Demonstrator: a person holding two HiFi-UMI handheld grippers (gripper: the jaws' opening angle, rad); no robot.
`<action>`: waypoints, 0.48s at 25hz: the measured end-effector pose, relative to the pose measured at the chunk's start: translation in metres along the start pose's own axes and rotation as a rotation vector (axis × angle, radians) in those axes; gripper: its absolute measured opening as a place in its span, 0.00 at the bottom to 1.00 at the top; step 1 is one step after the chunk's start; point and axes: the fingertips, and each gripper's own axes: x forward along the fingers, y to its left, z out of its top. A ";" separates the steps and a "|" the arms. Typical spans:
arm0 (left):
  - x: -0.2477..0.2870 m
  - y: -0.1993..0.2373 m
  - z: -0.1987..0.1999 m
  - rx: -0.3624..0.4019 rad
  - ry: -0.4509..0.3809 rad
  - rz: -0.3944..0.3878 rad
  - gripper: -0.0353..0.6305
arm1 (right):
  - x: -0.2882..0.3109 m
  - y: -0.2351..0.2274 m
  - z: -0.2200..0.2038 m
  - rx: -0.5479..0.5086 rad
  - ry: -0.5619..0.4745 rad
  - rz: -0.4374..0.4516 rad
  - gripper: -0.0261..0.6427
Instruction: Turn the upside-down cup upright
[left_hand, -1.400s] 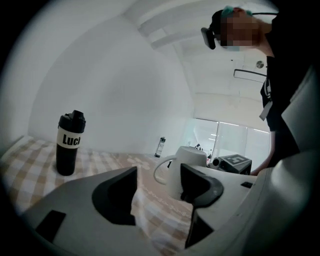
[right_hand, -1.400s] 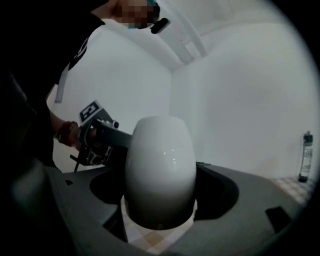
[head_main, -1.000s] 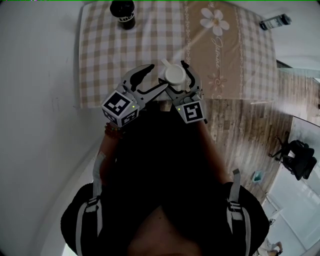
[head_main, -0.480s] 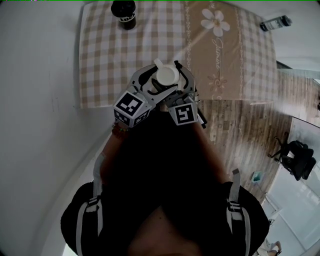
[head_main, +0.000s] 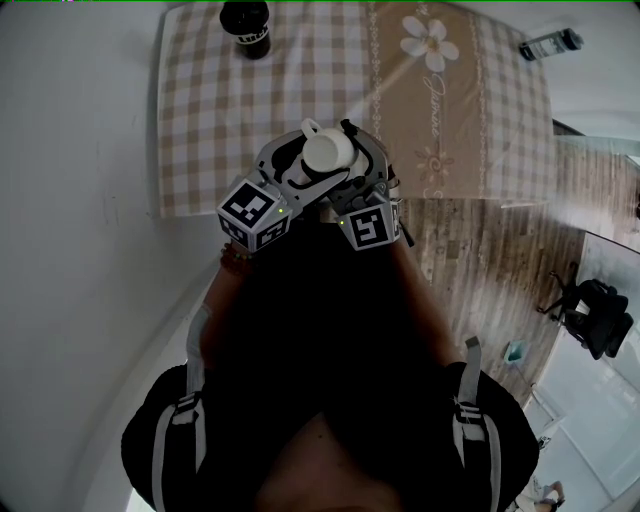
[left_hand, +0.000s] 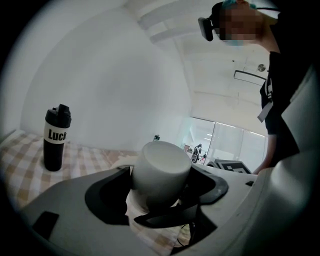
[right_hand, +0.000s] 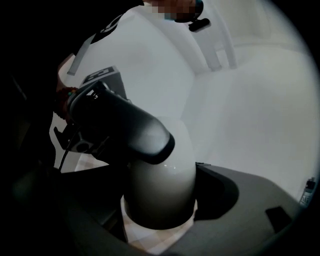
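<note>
1. The task was barely begun. The cup (head_main: 325, 152) had its closed base facing up and its rim facing down, over the near edge of the checked-cloth bench (head_main: 200, 120). I could not tell whether it rested there or hung just above.
2. The right gripper (right_hand: 160, 200) had its jaws spread wide and clamped on the cup's wall.
3. The left gripper (left_hand: 162, 187) had just been opening its jaws. They stood wide with the cup between them, and the pads seemed to press on its sides.
4. By my judgement the whole flip was left to do, then setting the cup down mouth-up.
5. The black bottle (left_hand: 56, 137) bore a white label reading "Luck", the rest hidden round its curve. The cursive script on the cloth was too small to read.
</note>
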 end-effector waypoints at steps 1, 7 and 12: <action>-0.001 0.000 0.001 0.003 -0.008 0.000 0.60 | 0.000 0.000 0.001 -0.008 -0.004 0.004 0.64; -0.004 0.001 0.004 0.010 -0.057 0.026 0.59 | 0.000 0.003 0.001 -0.031 -0.026 0.027 0.65; -0.009 0.003 0.005 -0.069 -0.093 -0.007 0.59 | -0.002 0.005 0.005 -0.033 -0.043 0.059 0.65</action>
